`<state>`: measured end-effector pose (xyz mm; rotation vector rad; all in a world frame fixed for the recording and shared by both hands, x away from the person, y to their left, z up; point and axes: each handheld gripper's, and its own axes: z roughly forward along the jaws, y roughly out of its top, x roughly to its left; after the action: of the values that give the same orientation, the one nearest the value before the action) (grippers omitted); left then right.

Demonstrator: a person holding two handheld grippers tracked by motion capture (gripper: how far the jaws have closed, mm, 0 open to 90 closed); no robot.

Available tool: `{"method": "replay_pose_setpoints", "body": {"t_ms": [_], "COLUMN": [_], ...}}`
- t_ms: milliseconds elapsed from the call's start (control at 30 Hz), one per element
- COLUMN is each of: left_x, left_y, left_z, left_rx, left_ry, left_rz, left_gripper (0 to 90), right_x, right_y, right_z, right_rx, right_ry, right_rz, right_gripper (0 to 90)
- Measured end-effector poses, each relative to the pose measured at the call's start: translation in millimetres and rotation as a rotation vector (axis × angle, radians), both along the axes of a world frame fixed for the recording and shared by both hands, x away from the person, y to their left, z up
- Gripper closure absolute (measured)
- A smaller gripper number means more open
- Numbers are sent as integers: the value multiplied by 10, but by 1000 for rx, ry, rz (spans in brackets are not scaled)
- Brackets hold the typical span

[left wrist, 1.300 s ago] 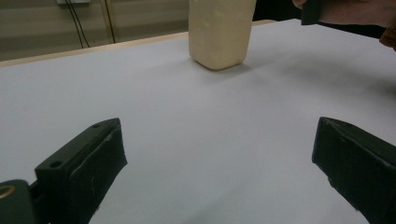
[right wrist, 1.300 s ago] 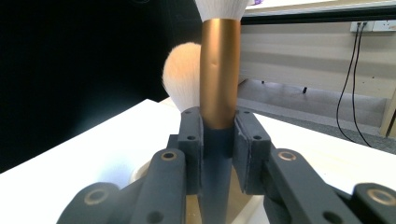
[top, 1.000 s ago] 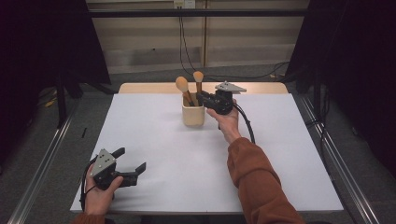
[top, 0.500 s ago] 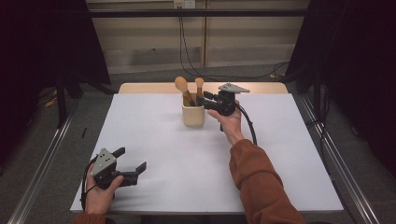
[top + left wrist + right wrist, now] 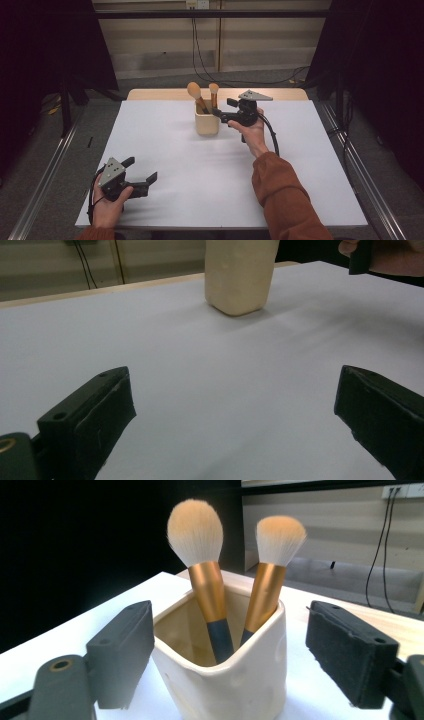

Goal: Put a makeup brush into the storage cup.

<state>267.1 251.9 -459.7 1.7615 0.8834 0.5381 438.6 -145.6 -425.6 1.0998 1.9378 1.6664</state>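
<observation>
Holding my right gripper [image 5: 227, 650] wide beside the cream cup [image 5: 206, 123] at the table's [image 5: 200, 170] far middle, I see two brushes [image 5: 207, 570] standing inside it. My left gripper [image 5: 142, 175] rests wide apart near the front-left corner.

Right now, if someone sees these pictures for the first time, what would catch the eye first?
Probably the two makeup brushes with fluffy pale heads and gold ferrules, standing in a cream cup near the far edge of the white table. The right tool is open, its jaws on either side of the cup. The left tool rests open at the near left corner.
</observation>
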Motion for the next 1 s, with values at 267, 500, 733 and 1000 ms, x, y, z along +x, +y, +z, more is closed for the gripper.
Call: {"method": "replay_pose_setpoints", "body": {"t_ms": [267,500,733,1000], "left_x": [6,-14,-58,-67], "left_y": [13,21,61,63], "left_z": [-5,-4,2,8], "left_rx": [0,0,-7,-8], "left_ry": [2,-2,-9,-13], "left_rz": [7,4,11,14], "left_gripper": [23,22,22,22], "right_x": [-97,-181,-277,-386], "right_y": [-101,-133,-151,-255], "right_z": [33,29,-9,-18], "right_rx": [35,16,-2,-28], "right_ry": [-3,-5,-24,-22], "right_rz": [26,-21,-44,-100], "right_gripper": [50,53,53,27]}}
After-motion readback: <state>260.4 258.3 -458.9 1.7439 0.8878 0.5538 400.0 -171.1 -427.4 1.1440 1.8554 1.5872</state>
